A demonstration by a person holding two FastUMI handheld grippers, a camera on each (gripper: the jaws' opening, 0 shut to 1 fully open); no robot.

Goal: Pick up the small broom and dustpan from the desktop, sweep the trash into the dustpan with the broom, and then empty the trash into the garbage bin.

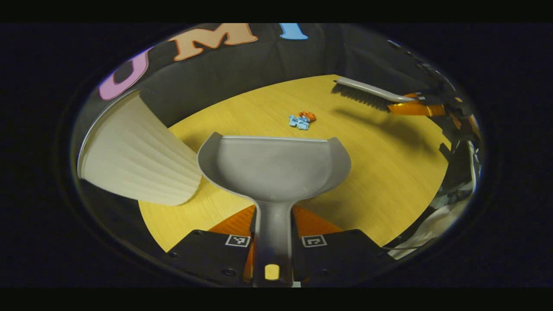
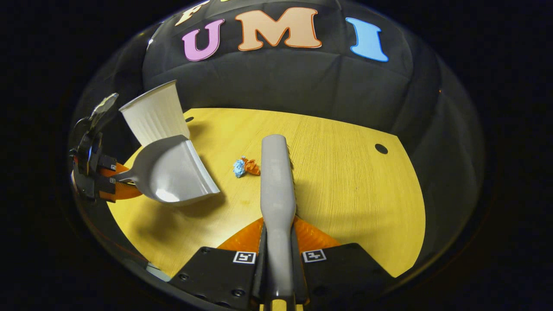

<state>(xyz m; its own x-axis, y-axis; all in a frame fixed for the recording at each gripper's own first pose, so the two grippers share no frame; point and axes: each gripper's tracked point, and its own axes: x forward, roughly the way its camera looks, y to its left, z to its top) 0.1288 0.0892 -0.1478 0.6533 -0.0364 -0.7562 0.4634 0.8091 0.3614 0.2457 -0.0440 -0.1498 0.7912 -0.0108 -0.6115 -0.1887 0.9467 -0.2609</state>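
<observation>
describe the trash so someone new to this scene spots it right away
Start at the yellow wooden desktop. Near its middle, between the grey dustpan and the grey broom, lies the trash: a small crumpled clump, part light blue, part orange. It is the only small, bright, wrinkled thing among plain grey and white neighbours.

I see a smooth grey plastic dustpan [image 1: 276,166] with a slight sheen. The desktop [image 1: 389,172] shows matt wood grain. The garbage bin [image 1: 138,164] looks ribbed, matt, cream.
</observation>
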